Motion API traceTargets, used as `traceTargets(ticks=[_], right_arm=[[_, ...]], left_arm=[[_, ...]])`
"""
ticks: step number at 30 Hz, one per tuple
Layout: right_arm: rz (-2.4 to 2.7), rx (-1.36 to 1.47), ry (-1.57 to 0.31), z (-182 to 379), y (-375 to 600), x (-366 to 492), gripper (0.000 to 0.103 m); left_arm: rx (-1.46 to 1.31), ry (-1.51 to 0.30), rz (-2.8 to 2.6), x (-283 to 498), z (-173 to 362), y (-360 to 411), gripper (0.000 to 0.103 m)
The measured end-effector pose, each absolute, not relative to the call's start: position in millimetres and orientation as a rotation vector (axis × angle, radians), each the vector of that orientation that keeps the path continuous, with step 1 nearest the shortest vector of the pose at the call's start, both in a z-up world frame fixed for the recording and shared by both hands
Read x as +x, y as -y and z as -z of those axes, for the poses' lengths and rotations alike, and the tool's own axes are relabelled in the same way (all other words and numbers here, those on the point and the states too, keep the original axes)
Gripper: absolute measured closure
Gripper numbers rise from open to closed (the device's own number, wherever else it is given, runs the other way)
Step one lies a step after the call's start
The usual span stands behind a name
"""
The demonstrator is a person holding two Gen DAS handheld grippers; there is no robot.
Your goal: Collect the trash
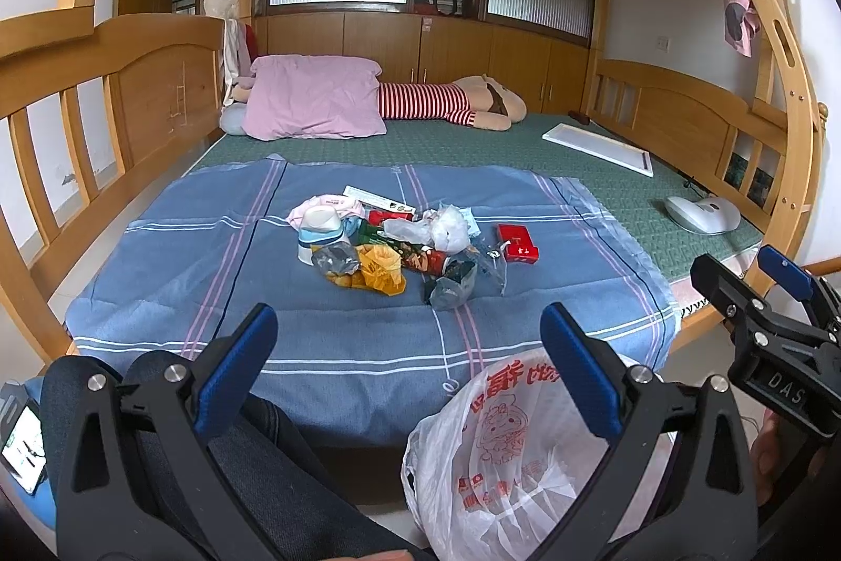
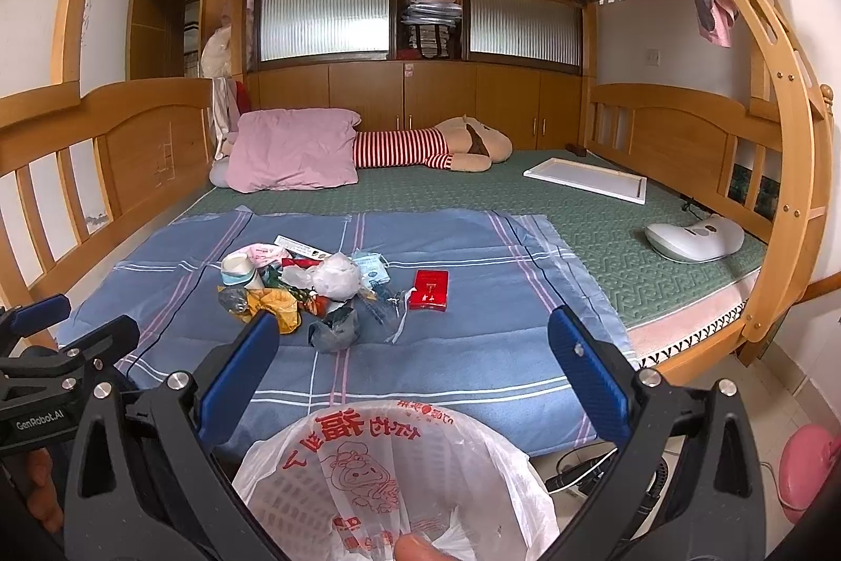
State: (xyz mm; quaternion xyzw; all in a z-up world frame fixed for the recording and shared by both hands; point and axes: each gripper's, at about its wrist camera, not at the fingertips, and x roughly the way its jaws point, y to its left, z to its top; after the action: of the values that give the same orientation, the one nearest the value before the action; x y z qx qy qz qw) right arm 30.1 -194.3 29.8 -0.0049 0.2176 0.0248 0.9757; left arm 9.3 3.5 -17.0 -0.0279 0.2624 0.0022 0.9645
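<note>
A pile of trash (image 1: 391,245) lies on a blue striped cloth (image 1: 336,340) on the bed: a yellow wrapper (image 1: 379,269), a white crumpled bag (image 1: 449,227), a paper cup (image 1: 321,232) and a red box (image 1: 518,243). It also shows in the right wrist view (image 2: 310,293), with the red box (image 2: 430,290). My left gripper (image 1: 407,340) is open and empty, short of the pile. My right gripper (image 2: 415,350) is open and empty, and it shows from the side in the left wrist view (image 1: 762,298). A white plastic bag with red print lining a bin (image 1: 504,445) stands below the bed's edge (image 2: 399,471).
A pink pillow (image 1: 315,98) and a striped plush toy (image 1: 452,101) lie at the far end of the green mattress (image 1: 604,177). A white frame (image 1: 599,148) and a white device (image 1: 701,211) lie on the right. Wooden rails (image 1: 79,130) enclose the bed.
</note>
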Motion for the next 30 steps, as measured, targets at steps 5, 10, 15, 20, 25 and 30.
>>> traceTargets(ticks=[5,10,15,20,25,30], right_arm=[[-0.048,-0.012,-0.436,-27.7,191.4,29.3,0.003],[-0.052,-0.008,-0.441,-26.7,193.5,28.7,0.003],[-0.052,-0.012,-0.440,-24.8,189.7,27.7,0.003],[-0.052,-0.009,-0.441,-26.6,194.0,28.6,0.003],[-0.052,-0.008,-0.441,-27.4,194.7,29.0,0.003],[-0.054,-0.008,-0.443,-28.0,196.0,29.5,0.003]], left_arm=[[-0.058,-0.537,-0.005,10.0,16.5,-3.7,0.003],[-0.059,-0.540,-0.005,10.3,16.8,-3.7,0.003],[-0.059,-0.540,-0.005,10.2,17.0,-3.7,0.003],[-0.062,-0.541,-0.006,9.8,17.8,-3.8,0.003],[-0.062,-0.542,-0.005,9.8,18.8,-4.1,0.003],[-0.064,-0.543,-0.006,9.4,19.9,-4.5,0.003]])
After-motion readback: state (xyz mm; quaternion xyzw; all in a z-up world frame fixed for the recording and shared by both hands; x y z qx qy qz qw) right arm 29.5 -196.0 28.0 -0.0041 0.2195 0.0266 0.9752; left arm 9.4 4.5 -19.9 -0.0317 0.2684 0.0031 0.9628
